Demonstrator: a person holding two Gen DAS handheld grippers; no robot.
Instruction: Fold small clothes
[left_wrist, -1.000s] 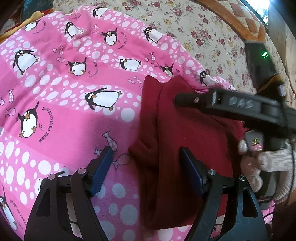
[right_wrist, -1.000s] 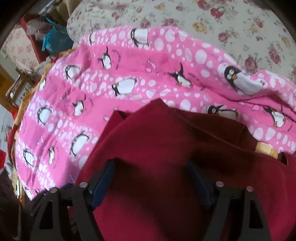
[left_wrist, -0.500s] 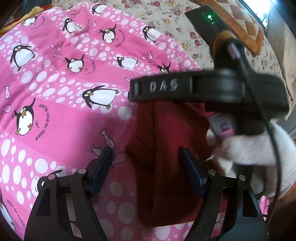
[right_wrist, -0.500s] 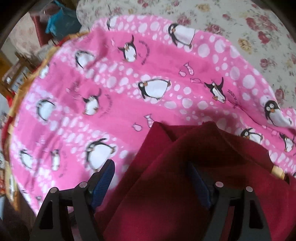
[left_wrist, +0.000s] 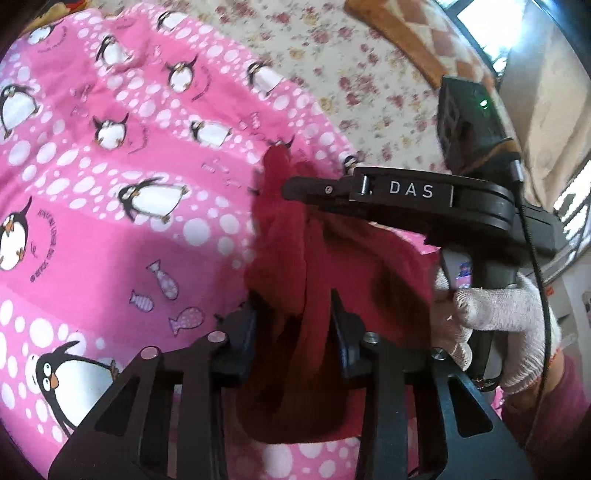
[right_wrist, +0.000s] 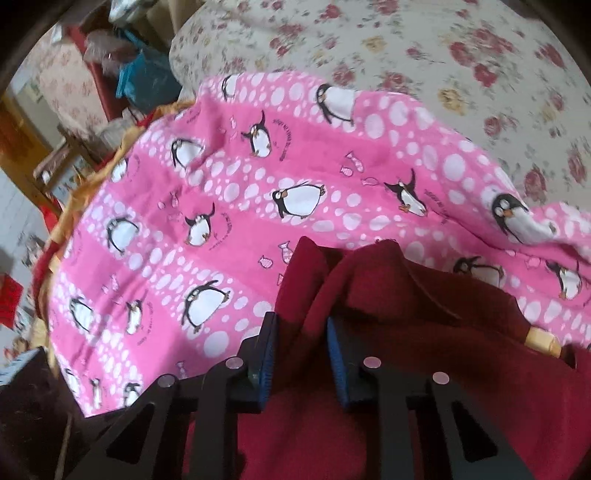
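My left gripper (left_wrist: 295, 325) pinches a bunched fold of the dark red garment (left_wrist: 354, 280), which runs lengthwise away from me on the pink penguin blanket (left_wrist: 110, 229). My right gripper (right_wrist: 299, 347) clamps a ridge nearer its far corner (left sits nearer the hem). Its body reads "DAS".
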